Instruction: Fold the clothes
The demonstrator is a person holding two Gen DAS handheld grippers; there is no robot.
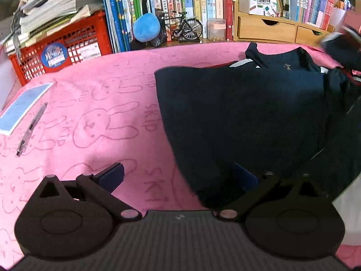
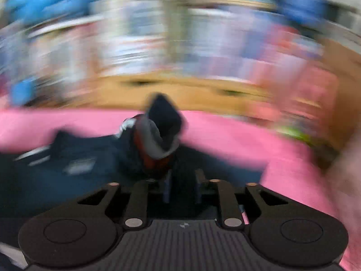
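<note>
A dark navy jacket (image 1: 237, 113) lies spread on the pink blanket (image 1: 101, 90), its collar towards the bookshelf. My left gripper (image 1: 179, 178) is open wide at the jacket's near left edge. Its left finger (image 1: 112, 176) is over bare blanket and its right finger (image 1: 246, 178) is over the dark cloth, with nothing pinched. The right wrist view is badly blurred. There my right gripper (image 2: 182, 187) has its jaws narrow, and a bunched sleeve end (image 2: 160, 133) with grey and red lining stands up from between them. The same gripper shows as a blur (image 1: 338, 38) at the jacket's far right.
A pen (image 1: 31, 128) and a blue booklet (image 1: 22, 106) lie on the blanket's left side. Along the back stand a red crate (image 1: 58, 54), a blue plush ball (image 1: 145, 27), a model bicycle (image 1: 180, 29), a wooden drawer unit (image 1: 270, 28) and rows of books.
</note>
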